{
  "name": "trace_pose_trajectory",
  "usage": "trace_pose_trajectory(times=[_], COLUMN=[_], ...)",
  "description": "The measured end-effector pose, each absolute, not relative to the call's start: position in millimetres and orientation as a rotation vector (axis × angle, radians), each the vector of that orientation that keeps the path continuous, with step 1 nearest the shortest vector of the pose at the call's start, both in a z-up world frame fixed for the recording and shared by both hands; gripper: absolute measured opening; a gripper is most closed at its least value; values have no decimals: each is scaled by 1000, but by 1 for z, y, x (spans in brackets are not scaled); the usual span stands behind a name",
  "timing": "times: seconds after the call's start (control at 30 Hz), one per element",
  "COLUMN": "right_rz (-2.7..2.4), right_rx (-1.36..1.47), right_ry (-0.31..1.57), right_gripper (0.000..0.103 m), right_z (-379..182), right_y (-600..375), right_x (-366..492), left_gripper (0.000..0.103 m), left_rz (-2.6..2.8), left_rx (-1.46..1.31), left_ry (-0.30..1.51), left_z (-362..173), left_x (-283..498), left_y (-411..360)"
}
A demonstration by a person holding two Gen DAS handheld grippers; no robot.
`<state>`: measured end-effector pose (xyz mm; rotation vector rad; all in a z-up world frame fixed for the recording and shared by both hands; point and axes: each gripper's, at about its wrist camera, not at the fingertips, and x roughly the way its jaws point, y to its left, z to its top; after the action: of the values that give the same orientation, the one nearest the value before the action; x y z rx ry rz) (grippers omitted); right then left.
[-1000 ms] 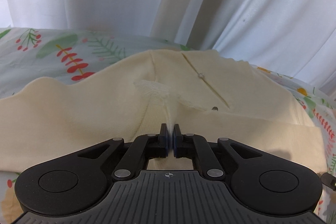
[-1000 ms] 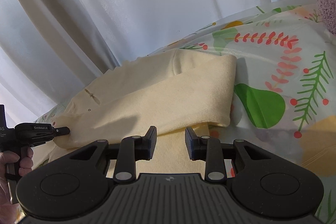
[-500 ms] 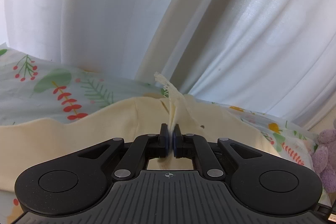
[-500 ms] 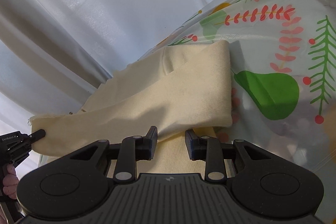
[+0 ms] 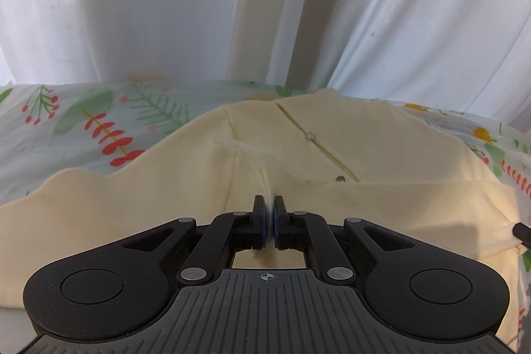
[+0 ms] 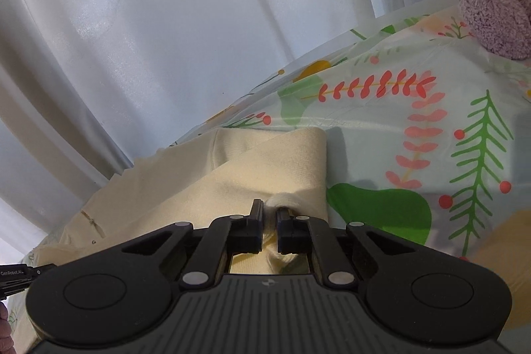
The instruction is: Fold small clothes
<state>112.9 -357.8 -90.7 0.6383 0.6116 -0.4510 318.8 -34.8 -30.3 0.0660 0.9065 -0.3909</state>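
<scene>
A cream knit garment with a small button on its placket lies spread on a floral sheet. My left gripper is shut on a thin pinch of its fabric near the middle. In the right wrist view the same garment shows a folded band at its right end. My right gripper is closing its jaws there, with a bunched fold of cream cloth squeezed between them. The left gripper's black tip shows at the far left edge of that view.
White curtains hang close behind the bed. A purple plush toy sits at the far right on the floral sheet. Part of a hand shows at the lower left.
The left gripper raised its pinch of cloth half a second ago and has come back down near the garment. The right gripper's jaws narrowed from apart onto a fold of the garment.
</scene>
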Motion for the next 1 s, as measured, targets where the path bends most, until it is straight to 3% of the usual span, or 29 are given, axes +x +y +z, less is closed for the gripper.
trace_pose_trajectory(times=[0.23,0.37,0.43,0.57,0.63,1.0], right_rz=[-432,-367,-305,-174,-202,-362], right_rx=[351,451,539,610,588,361], right_ry=[673,690,689,608,580,792], right_gripper=[7,9,18,23,37,37], right_z=[-98,-90,-80,-55,-48,-91], right_y=[-335,-342,-348,-355,-361,-380], right_x=[119,113,104,86,87,172], left_gripper=[6,6,6,6,6,6], left_rz=[-365,-371,-374,-373,-374,-389], left_rx=[106,111,107,91,83,97], left_ry=[943,940,942,943,942,943], left_z=[-45,-44,-43,-40,-41,-38], left_x=[322,323,323,323,324,326], left_y=[-38,-36,-34,-30,-29,-25])
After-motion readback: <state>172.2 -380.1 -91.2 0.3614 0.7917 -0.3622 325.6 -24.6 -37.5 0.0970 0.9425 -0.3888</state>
